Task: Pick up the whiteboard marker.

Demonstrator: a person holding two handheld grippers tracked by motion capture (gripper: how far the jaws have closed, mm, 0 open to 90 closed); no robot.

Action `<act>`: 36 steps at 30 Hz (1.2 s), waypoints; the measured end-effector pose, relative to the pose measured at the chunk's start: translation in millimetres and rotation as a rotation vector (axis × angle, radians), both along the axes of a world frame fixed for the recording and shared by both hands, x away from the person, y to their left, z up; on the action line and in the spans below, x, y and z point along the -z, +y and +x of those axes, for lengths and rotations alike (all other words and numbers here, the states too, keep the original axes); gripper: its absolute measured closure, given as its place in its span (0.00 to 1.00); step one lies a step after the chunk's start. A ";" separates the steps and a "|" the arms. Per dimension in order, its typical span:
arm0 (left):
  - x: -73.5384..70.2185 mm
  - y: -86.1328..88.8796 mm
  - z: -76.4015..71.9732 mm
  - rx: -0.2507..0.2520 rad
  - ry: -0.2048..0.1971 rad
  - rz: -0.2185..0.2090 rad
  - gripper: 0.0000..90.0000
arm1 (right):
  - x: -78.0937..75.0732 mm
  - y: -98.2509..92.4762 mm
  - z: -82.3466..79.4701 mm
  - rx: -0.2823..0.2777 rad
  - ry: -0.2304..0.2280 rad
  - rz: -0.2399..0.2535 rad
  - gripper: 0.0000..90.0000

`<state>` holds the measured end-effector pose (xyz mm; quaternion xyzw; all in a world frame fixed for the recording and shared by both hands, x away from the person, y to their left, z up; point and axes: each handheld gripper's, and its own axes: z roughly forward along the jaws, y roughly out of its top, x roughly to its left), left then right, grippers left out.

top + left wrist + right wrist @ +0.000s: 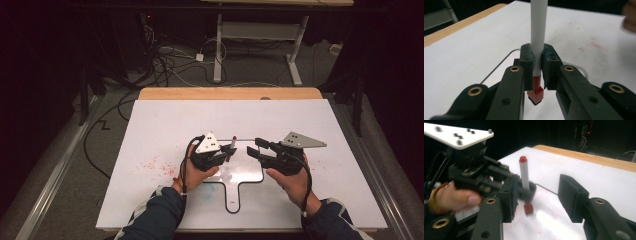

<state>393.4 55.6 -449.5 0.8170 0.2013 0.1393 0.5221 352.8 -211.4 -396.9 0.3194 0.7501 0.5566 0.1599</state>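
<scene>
A: High view first. Left gripper (226,150) is clamped on a marker (231,146) with a red end, over the middle of the white board (165,125). Right gripper (256,147) sits just beside it, jaws apart, nothing in them.

B: Around them?

A: Black outline (235,207) drawn on the board, red smudges (156,165) to the left, a faint teal smear (209,189) near the person's left hand (196,172). Wooden table edge (230,93) at the far side; beyond it cables (172,65) on the floor and a white desk frame (260,35). Room is dark.

B: Left gripper view?

A: Close-up the high view lacks: both pads press the marker's (538,35) white barrel, red tip (537,93) pointing down just above the board (474,50). Teal stains on the pads (549,53).

B: Right gripper view?

A: Its own jaws stand wide, released. Across from them the left gripper (524,191) holds the marker (524,173) upright, red cap end on top, red tip blurred close to the board (564,167). Whether it touches, can't tell.
</scene>
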 end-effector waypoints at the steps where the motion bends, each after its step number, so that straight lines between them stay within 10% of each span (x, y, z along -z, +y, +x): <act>1: 2.5 3.2 2.9 -0.004 0.005 0.004 0.87 | 1.6 -4.7 -4.0 0.003 -0.010 -0.039 0.55; 11: 21.6 33.2 23.2 -0.164 0.016 0.044 0.88 | 13.5 -24.0 -31.2 -0.003 -0.140 -0.250 0.52; 20: 22.2 35.8 11.3 -0.144 0.059 0.025 0.88 | 31.6 -33.8 -49.0 -0.039 -0.129 -0.340 0.49; 29: 20.7 41.7 -3.6 -0.147 -0.005 0.117 0.88 | 42.2 -36.8 -64.7 -0.100 -0.115 -0.414 0.47; 36: 23.1 43.1 -6.7 -0.119 0.038 0.073 0.88 | 43.4 -36.8 -64.8 -0.093 -0.122 -0.430 0.45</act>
